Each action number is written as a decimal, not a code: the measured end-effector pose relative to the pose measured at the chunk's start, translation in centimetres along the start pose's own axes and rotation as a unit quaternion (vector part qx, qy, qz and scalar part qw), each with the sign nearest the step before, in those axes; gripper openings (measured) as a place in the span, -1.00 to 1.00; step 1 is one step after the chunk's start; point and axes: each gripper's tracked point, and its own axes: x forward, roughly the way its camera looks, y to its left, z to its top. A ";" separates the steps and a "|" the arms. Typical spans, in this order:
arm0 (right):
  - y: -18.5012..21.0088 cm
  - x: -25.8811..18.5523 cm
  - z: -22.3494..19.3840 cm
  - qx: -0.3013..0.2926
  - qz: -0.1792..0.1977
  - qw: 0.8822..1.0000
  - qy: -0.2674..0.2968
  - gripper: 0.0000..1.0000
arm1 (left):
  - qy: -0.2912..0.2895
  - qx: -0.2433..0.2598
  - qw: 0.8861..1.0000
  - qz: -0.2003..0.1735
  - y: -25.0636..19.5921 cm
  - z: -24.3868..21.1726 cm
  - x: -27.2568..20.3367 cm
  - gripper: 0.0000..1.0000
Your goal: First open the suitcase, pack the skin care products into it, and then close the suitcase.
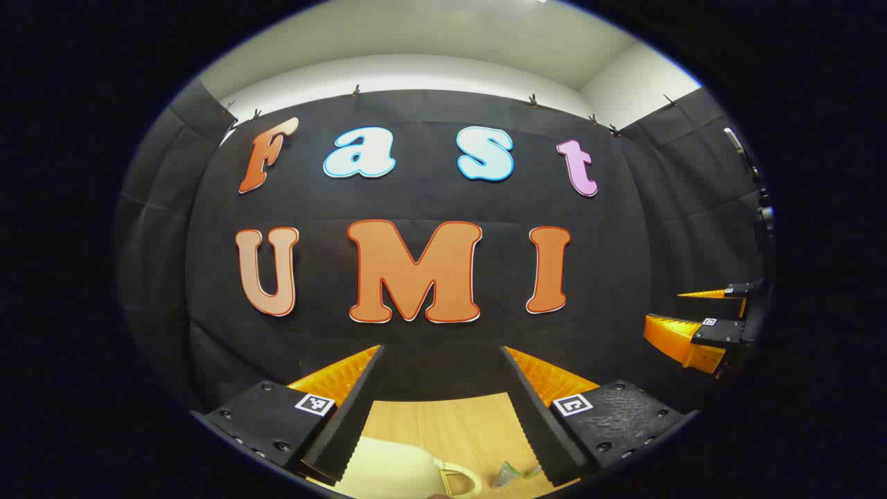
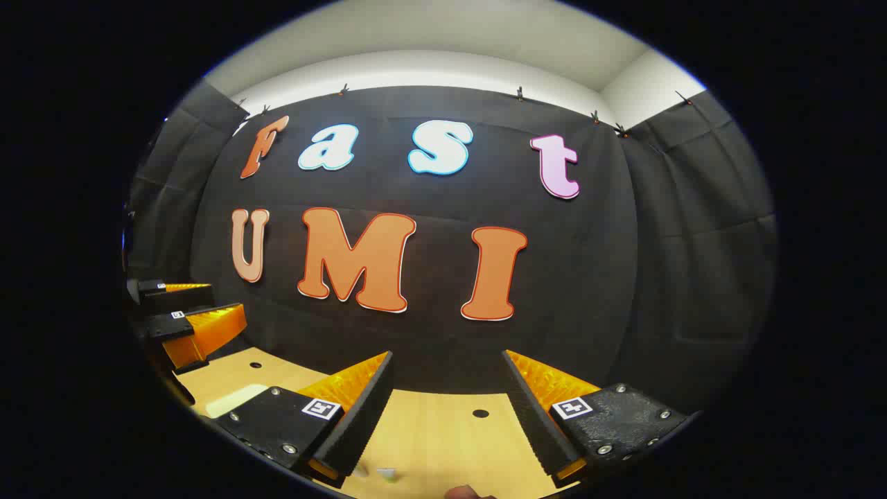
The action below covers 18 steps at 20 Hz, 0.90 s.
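Left tongs: stood wide open with nothing between the fingers, held up above the counter and aimed at the booth's cloth wall.
Right tongs: likewise spread wide and empty, raised over the counter and facing the same wall.
Suitcase: a pale cream, rounded body with a loop handle, which I took for the suitcase, lay on the counter just below and between the left tongs' fingers, nearer the left finger; from this angle I could not tell whether its lid was open or shut.
Skin care product: a small, clear tube-like item lay on the counter near the foot of the left tongs' right finger, apart from the suitcase handle; too small to say more.
Other tongs as seen across: in the left gripper view the right tongs sat far off to the right side; in the right gripper view the left tongs sat far off to the left side.
Counter details: two small dark holes showed in the light wood ahead of the right tongs.
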 end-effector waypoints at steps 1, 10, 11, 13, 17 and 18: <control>1.1 0.3 0.0 0.006 0.005 1.000 -0.003 0.84 | -0.001 -0.006 1.000 -0.004 0.5 0.0 0.6 0.98; 5.0 4.5 2.3 0.003 0.059 0.998 -0.016 0.90 | -0.014 -0.021 1.000 0.011 2.2 1.6 4.8 0.90; 4.8 4.4 2.0 0.000 0.058 0.998 -0.017 0.91 | -0.013 -0.028 0.999 0.013 2.3 1.2 4.7 0.90; 4.9 4.5 1.6 -0.015 0.056 0.998 -0.021 0.84 | -0.020 -0.020 0.999 0.022 2.8 0.7 4.3 0.94; 6.2 2.6 0.2 -0.037 0.079 0.996 -0.027 0.90 | -0.008 -0.003 1.000 0.030 2.7 -1.1 3.6 0.90; 6.6 2.5 0.0 -0.040 0.087 0.995 -0.027 0.90 | -0.008 0.001 1.000 0.027 2.7 -1.5 3.4 0.90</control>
